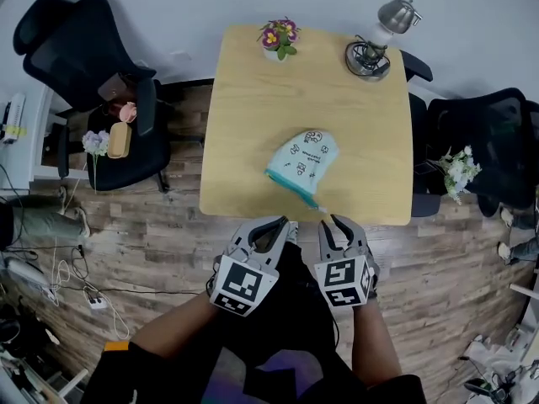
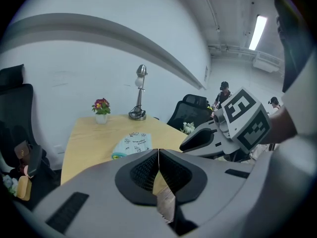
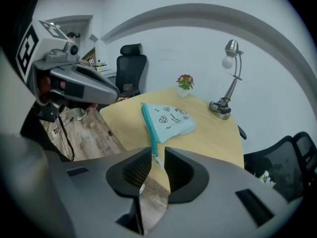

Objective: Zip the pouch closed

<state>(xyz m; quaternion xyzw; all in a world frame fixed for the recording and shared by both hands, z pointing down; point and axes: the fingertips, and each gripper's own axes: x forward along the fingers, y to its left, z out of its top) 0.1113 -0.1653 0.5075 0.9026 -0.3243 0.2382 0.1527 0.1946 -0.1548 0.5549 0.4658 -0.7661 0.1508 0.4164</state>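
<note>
Left gripper (image 1: 274, 225) hangs just off the table's (image 1: 253, 99) near edge, jaws pressed together on nothing. The right gripper (image 1: 333, 223) beside it has its jaws slightly parted, also empty. The pouch (image 1: 305, 165) lies flat on the table close to that edge, with its teal zipper (image 1: 290, 188) toward the person and the pull tab (image 1: 322, 207) at the end nearest the right gripper. It looks light and floppy, likely to bunch or slide, so I'd have 1 gripper pin the zipper end and the other pinch the tab. The 2 forearms converge, jaws aimed at the table.
</note>
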